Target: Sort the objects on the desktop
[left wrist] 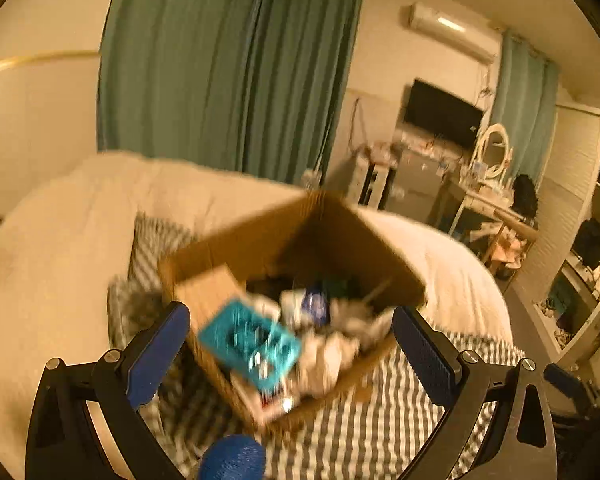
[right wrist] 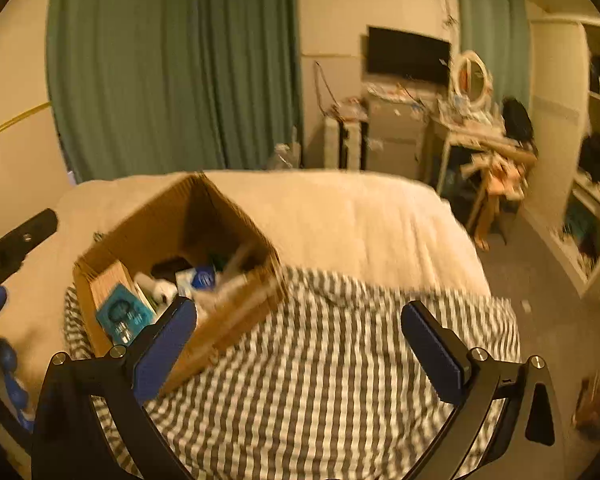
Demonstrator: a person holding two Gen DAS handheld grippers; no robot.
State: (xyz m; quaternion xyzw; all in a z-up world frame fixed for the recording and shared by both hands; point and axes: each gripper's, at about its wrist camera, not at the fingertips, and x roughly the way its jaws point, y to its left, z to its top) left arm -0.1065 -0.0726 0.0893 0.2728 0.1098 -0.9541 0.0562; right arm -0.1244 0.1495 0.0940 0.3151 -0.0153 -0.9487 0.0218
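Note:
An open cardboard box (left wrist: 324,236) stands on a striped blanket on the bed; it also shows in the right wrist view (right wrist: 204,216). It holds several jumbled objects, among them a teal packet (left wrist: 248,340) (right wrist: 122,314) and white and blue items, all blurred. My left gripper (left wrist: 290,334) is open, hovering just above the box's near side with nothing between its fingers. My right gripper (right wrist: 298,326) is open and empty over the striped blanket (right wrist: 340,360), its left finger (right wrist: 168,344) in front of the box's near corner.
A cream duvet (right wrist: 360,216) covers the far bed. Green curtains (right wrist: 172,60) hang behind. A cluttered dresser, TV (right wrist: 408,56), round mirror and shelves stand at the right. Part of the left gripper's frame (right wrist: 12,248) is at the right wrist view's left edge.

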